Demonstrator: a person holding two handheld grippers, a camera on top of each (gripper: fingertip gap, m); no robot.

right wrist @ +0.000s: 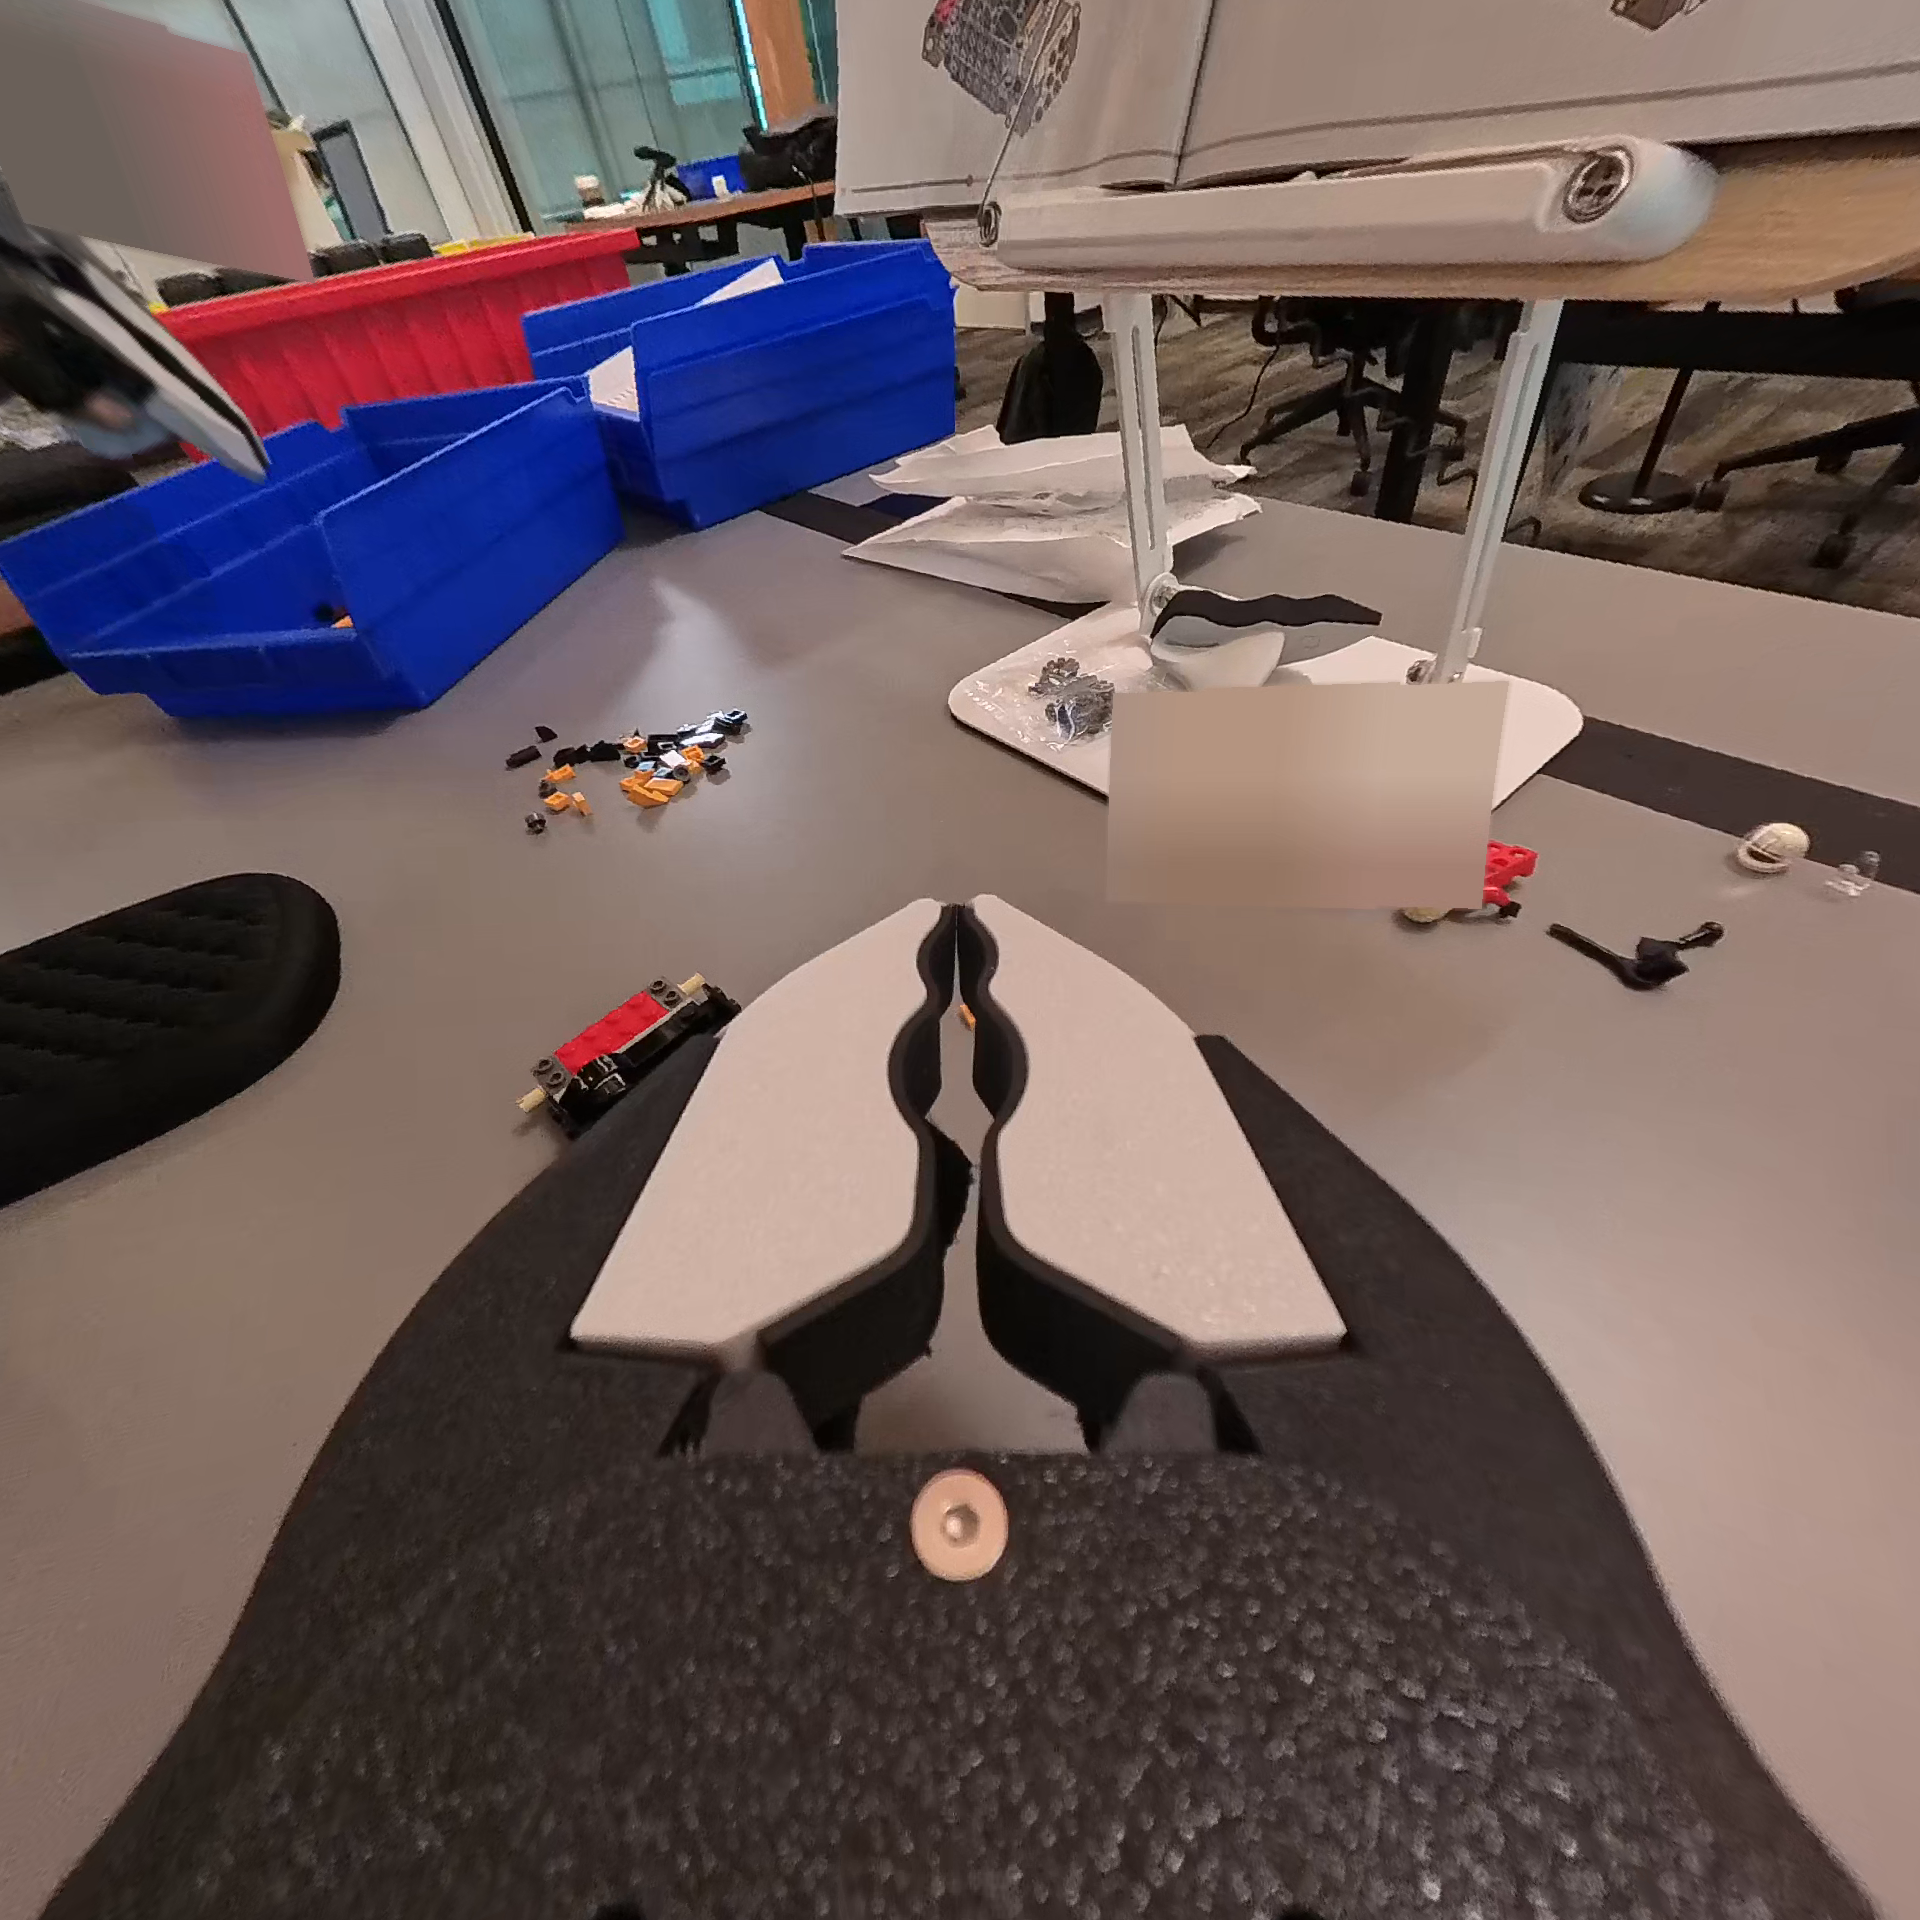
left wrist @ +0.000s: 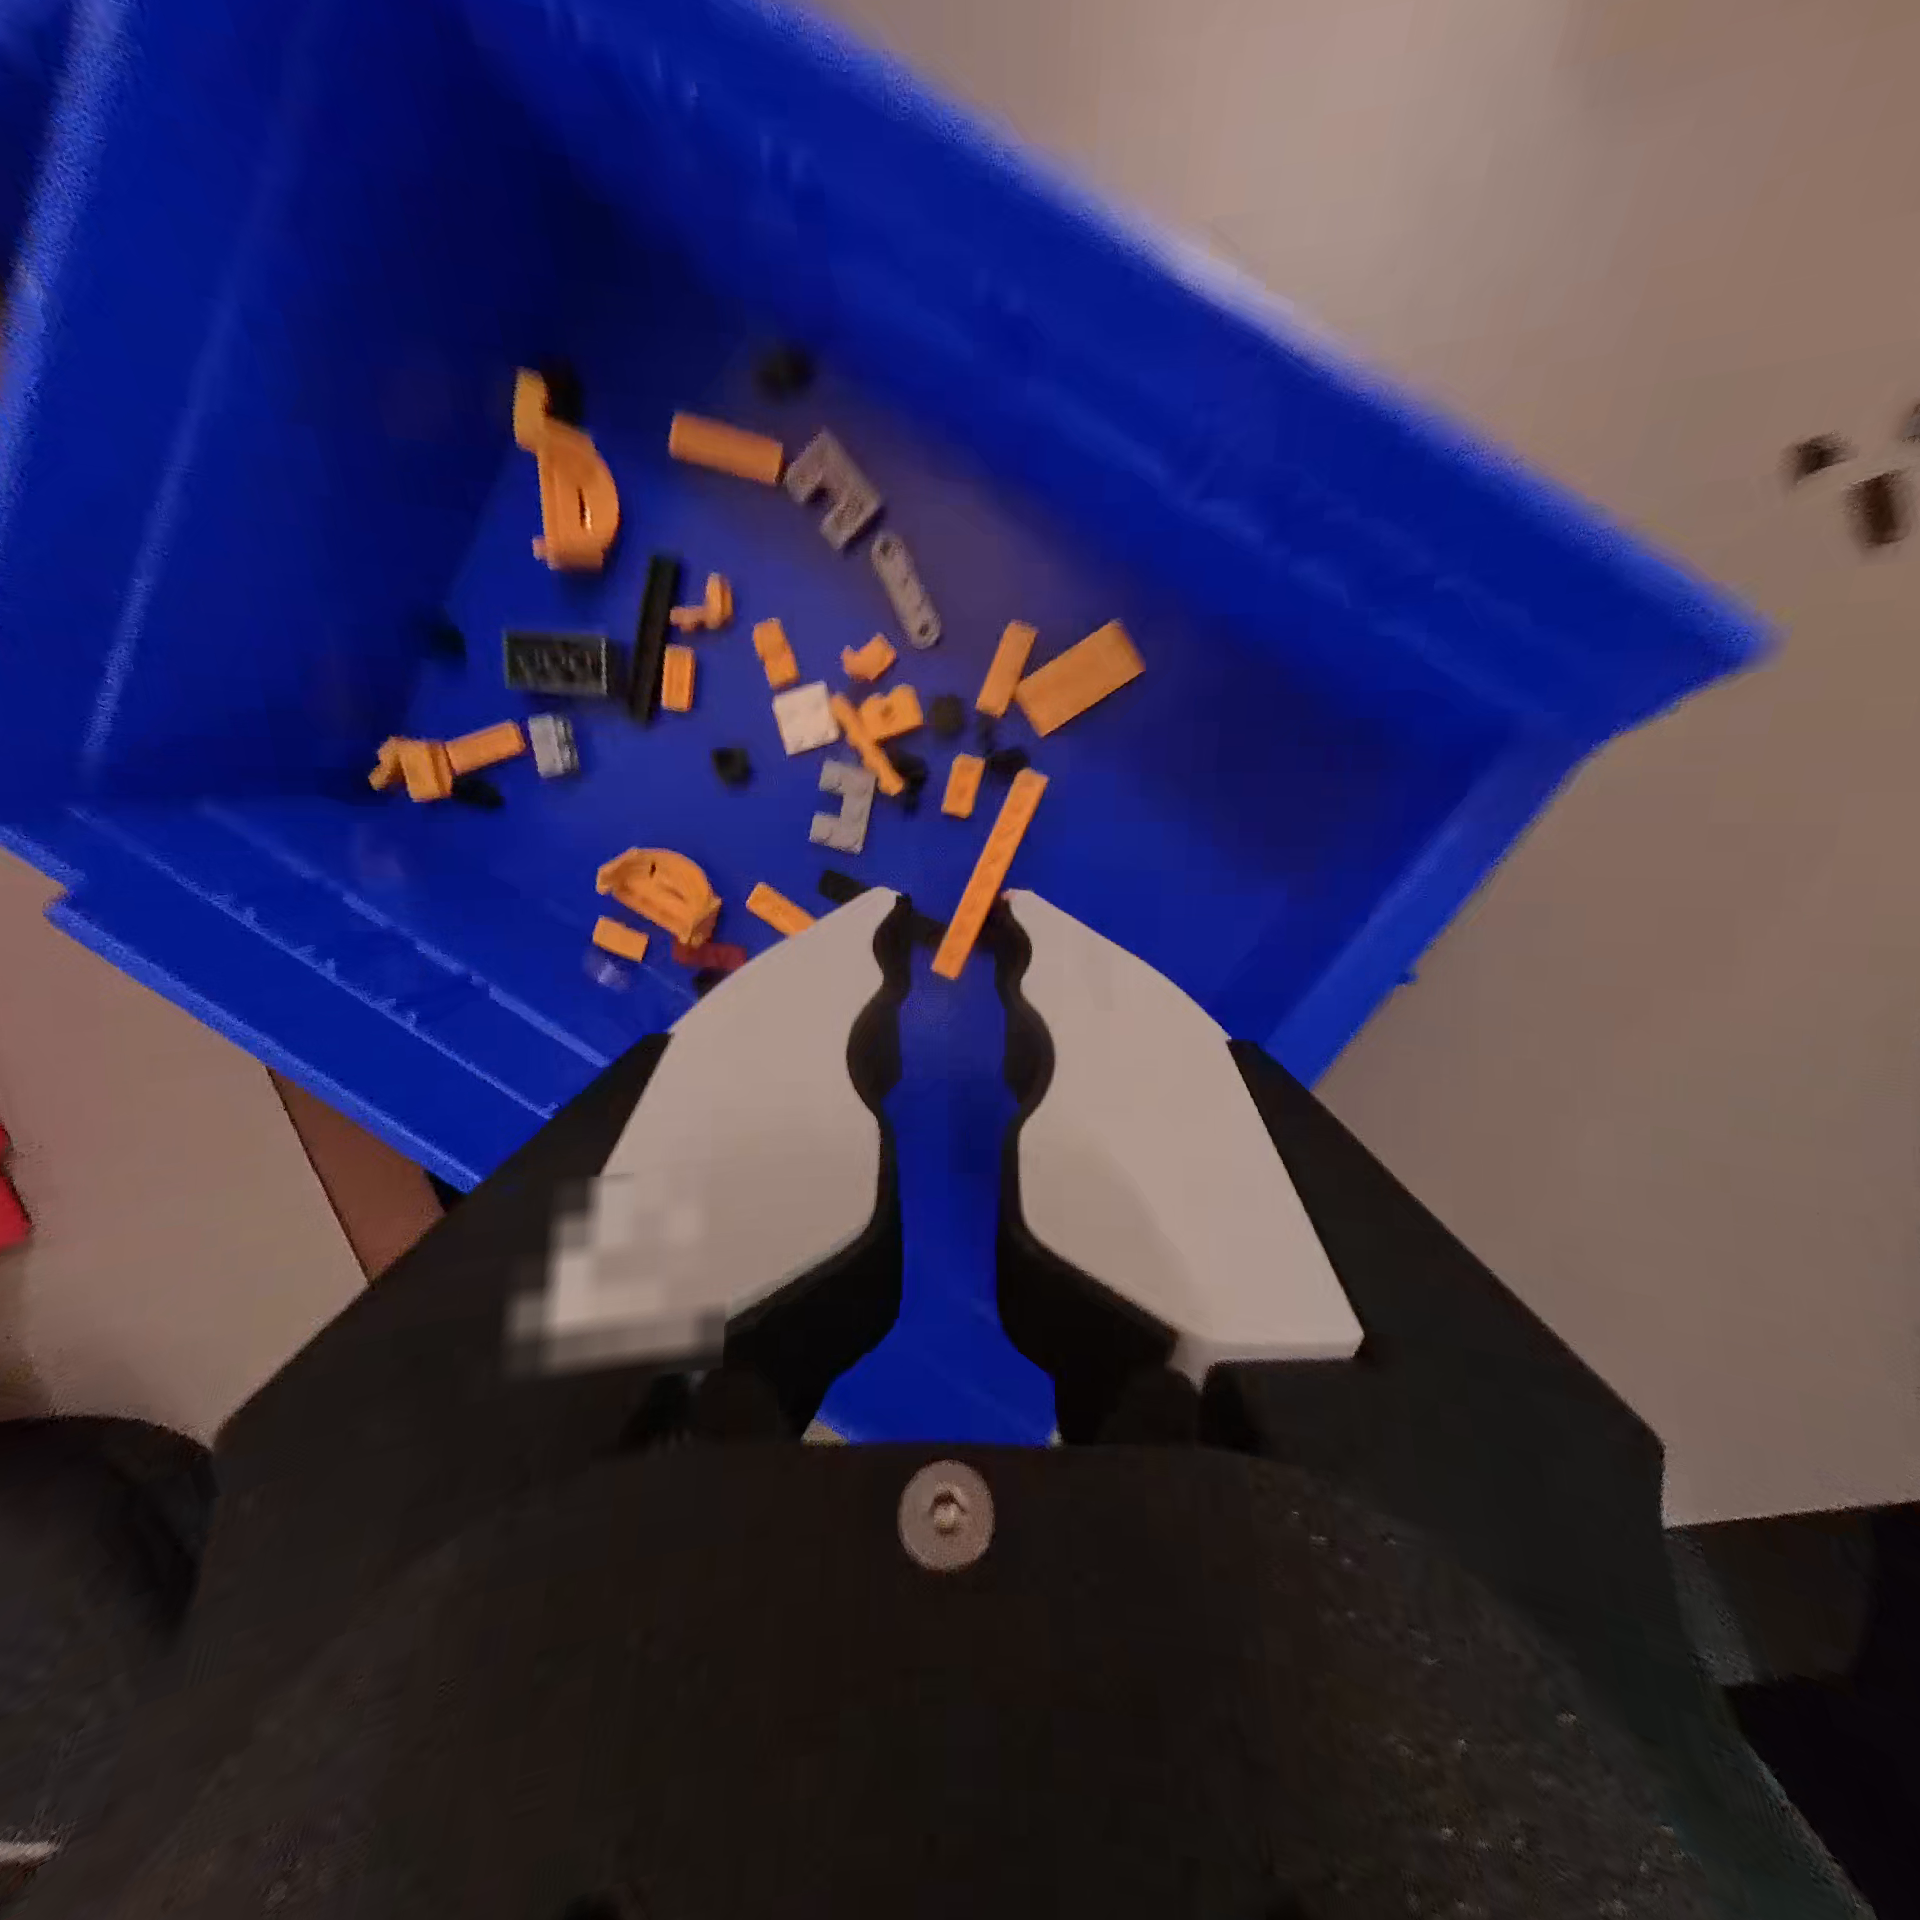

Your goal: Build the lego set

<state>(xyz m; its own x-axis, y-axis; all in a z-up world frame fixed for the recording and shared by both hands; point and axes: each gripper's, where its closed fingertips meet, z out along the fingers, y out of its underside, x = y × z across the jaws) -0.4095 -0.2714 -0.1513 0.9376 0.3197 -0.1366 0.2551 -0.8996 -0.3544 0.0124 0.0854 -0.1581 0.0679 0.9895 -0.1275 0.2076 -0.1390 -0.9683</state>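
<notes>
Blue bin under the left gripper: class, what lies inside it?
Loose orange, grey and black bricks lie scattered on the blue bin's floor. The left gripper hides the near corner.

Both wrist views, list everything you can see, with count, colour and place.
bin: one, blue, under left gripper, holds loose orange, grey, black pieces
long orange plate: one, between left gripper tips
bins: several blue, one red, table far left
loose pieces: small pile, orange and black, mid-table
red-black assembly: one, left of right gripper
stand: one, white, holds open booklet
black pad: one, left edge
left gripper: slightly open around plate
right gripper: shut
</notes>
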